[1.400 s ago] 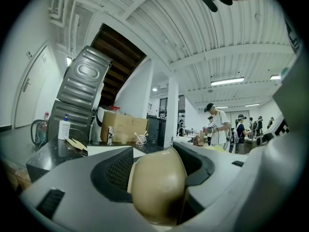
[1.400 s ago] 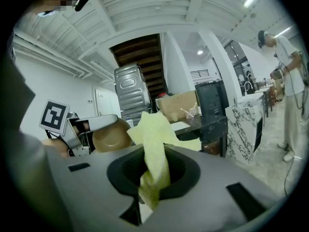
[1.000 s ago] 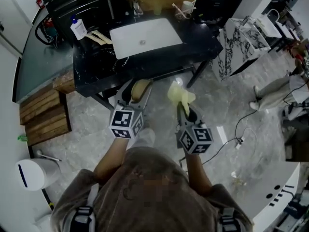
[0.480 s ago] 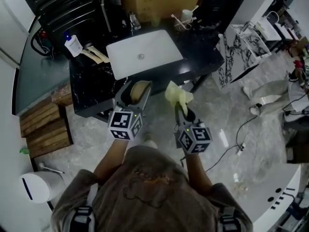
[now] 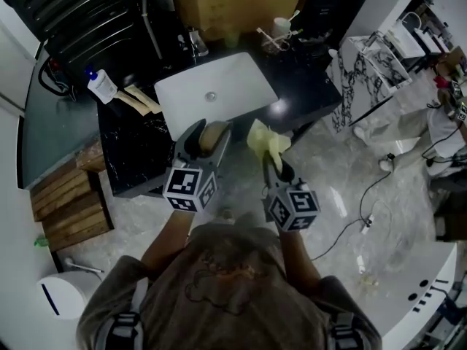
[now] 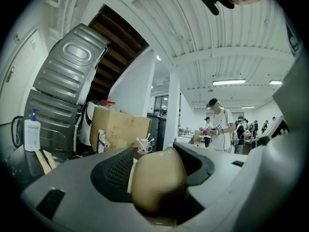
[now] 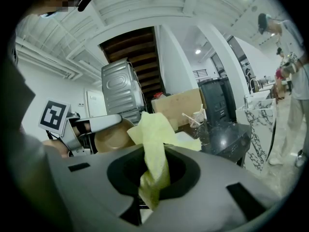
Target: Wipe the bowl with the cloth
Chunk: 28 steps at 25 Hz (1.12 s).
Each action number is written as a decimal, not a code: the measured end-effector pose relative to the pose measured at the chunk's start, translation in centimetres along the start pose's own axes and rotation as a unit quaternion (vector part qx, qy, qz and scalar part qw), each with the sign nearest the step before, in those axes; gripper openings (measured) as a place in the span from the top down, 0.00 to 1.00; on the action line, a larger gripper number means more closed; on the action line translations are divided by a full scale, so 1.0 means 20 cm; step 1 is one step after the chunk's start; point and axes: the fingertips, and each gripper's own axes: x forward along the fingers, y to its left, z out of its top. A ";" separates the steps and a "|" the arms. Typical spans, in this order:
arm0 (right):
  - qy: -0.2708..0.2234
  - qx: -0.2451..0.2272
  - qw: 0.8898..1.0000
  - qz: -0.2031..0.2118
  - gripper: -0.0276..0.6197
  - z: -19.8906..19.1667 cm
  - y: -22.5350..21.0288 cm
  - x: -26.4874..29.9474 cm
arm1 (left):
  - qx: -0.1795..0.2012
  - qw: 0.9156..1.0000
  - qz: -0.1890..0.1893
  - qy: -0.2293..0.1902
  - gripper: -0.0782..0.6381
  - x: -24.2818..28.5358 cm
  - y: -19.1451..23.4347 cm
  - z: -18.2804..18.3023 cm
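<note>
The left gripper (image 5: 207, 141) is clamped on the tan bowl (image 5: 212, 133) at its rim; the bowl looks light, rigid and slick. The right gripper (image 5: 273, 165) pinches the limp yellow cloth (image 5: 267, 141).

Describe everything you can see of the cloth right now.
The cloth is pale yellow, thin and soft-looking, crumpled into loose folds. The right gripper is shut on its lower end; the rest fans out beyond the jaws, held in the air. Only the jaws touch it; a gap separates it from the bowl in the left gripper.
</note>
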 end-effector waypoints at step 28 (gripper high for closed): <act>0.010 -0.030 0.998 0.049 0.90 0.33 -0.45 0.73 | -0.014 0.999 0.039 -0.001 0.52 0.74 0.23 0.04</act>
